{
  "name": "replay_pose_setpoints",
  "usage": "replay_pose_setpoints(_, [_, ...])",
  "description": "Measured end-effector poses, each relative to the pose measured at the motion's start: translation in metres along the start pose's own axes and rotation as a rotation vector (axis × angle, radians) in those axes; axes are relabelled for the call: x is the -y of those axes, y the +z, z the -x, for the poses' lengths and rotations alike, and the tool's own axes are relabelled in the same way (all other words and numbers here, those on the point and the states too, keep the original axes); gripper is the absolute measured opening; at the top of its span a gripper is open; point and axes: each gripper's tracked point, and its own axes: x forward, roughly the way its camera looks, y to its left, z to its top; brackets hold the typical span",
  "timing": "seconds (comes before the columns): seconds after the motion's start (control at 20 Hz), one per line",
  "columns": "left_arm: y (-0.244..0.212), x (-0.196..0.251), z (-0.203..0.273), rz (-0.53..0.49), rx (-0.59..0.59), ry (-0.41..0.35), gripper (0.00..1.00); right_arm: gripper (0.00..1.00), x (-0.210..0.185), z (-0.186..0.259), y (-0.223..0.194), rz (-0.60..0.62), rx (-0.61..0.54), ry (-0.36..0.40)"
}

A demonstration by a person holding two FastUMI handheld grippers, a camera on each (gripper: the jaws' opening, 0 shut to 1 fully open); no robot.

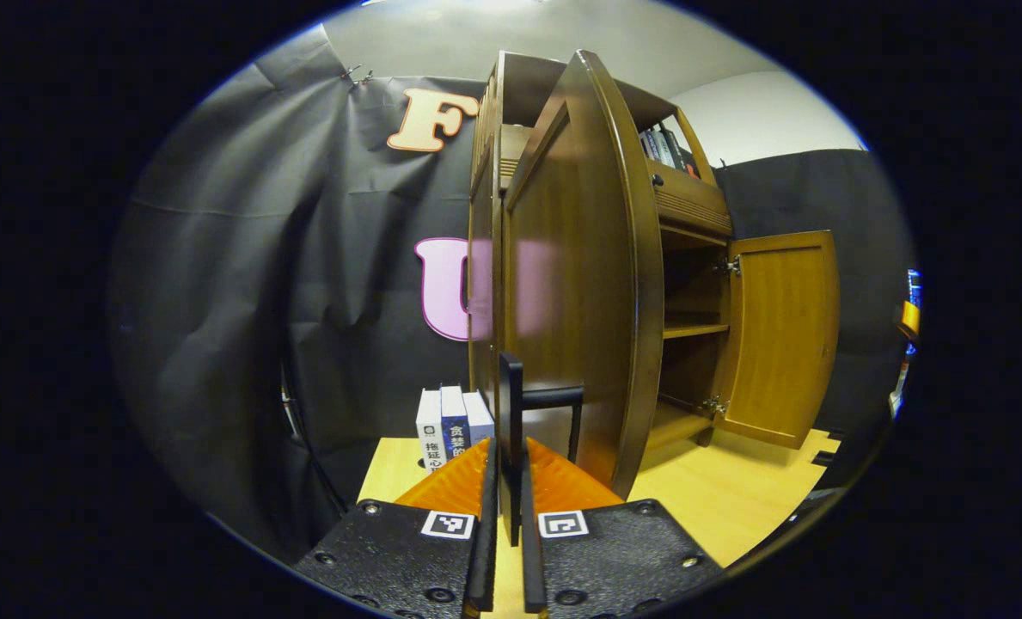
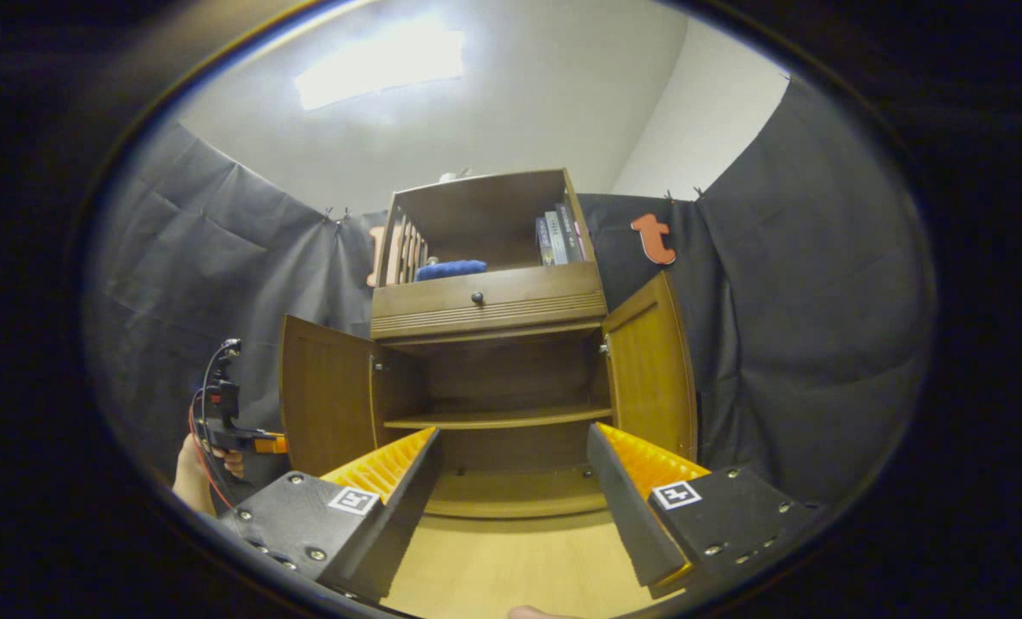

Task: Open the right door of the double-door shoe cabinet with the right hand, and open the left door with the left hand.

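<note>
Shoe cabinet (image 2: 486, 344) stands at the back of the pale wooden table (image 2: 511, 567), against the black cloth wall, and both of its lower doors hang open. Left door (image 1: 575, 284) is swung well out from the cabinet front; in the left gripper view it is seen nearly edge-on, very close, its dark handle (image 1: 553, 397) low on the panel. Left gripper (image 1: 508, 481) has its fingers drawn nearly together around that handle's upright black plate, which stands in the narrow slot between them; whether both fingers truly press on it I cannot tell.

Right door (image 2: 651, 370) is also folded outward on its hinges, showing its lighter inner face. Between the two doors the cabinet's inside lies exposed, with one shelf (image 2: 498, 419) across the middle and a bottom board below it. Above the doors runs a drawer (image 2: 486, 301) with a small dark knob, and over that an open compartment holding a blue cloth (image 2: 450, 270) and a few upright books (image 2: 555, 238).

Right gripper (image 2: 511, 481) hovers in front of the cabinet, off the doors, its fingers spread wide and holding nothing. More books (image 1: 452, 423) stand on the table just left of the cabinet. A hand (image 2: 194, 471) holds the other gripper left of the cabinet's left door.
</note>
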Motion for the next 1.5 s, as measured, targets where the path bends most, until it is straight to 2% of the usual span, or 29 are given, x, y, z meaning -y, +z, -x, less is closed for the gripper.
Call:
replay_pose_setpoints(0.05, [-0.001,0.0,0.003,-0.01,0.0,0.004,0.16,0.99,0.004,0.002,-0.001,-0.001,0.0,-0.005])
replay_pose_setpoints(0.1, [-0.002,-0.004,0.005,-0.012,-0.002,0.021,0.13,1.0,0.007,0.003,0.0,-0.007,0.001,-0.006])
replay_pose_setpoints(0.25, [-0.011,-0.01,0.013,0.006,-0.039,0.061,0.22,0.99,0.014,0.003,0.002,-0.036,0.005,0.011])
replay_pose_setpoints(0.35, [-0.01,-0.023,0.018,0.004,-0.048,0.125,0.37,0.99,0.026,-0.001,0.002,-0.025,0.013,-0.006])
replay_pose_setpoints(0.55, [-0.008,-0.028,0.026,-0.004,-0.063,0.2,0.63,0.99,0.058,-0.001,-0.004,0.02,0.01,-0.099])
replay_pose_setpoints(0.65, [0.0,-0.03,0.037,-0.005,-0.055,0.257,0.68,0.99,0.057,-0.001,-0.007,0.017,0.003,-0.082])
replay_pose_setpoints(0.75, [0.013,-0.033,0.057,0.004,-0.029,0.349,0.71,0.99,0.052,-0.005,-0.01,0.011,-0.005,-0.045])
replay_pose_setpoints(0.85, [0.028,-0.023,0.073,0.011,0.003,0.397,0.72,0.96,0.061,-0.01,-0.016,0.015,-0.028,-0.059])
replay_pose_setpoints(0.95, [0.042,-0.001,0.081,0.01,0.035,0.386,0.75,0.96,0.061,-0.013,-0.018,0.019,-0.04,-0.068])
replay_pose_setpoints(1.0, [0.049,0.012,0.084,0.006,0.048,0.367,0.78,1.0,0.057,-0.015,-0.018,0.017,-0.043,-0.062])
replay_pose_setpoints(1.05, [0.056,0.024,0.085,0.004,0.065,0.351,0.84,0.99,0.053,-0.018,-0.016,0.018,-0.043,-0.056])
replay_pose_setpoints(1.15, [0.07,0.051,0.086,0.009,0.104,0.315,0.9,1.0,0.045,-0.023,-0.012,0.027,-0.045,-0.046])
replay_pose_setpoints(1.4, [0.085,0.109,0.076,0.019,0.139,0.216,0.92,0.99,0.024,-0.041,-0.001,0.063,-0.043,-0.011])
replay_pose_setpoints(1.5, [0.088,0.125,0.07,0.023,0.149,0.196,0.92,0.99,0.026,-0.048,0.005,0.078,-0.036,-0.026])
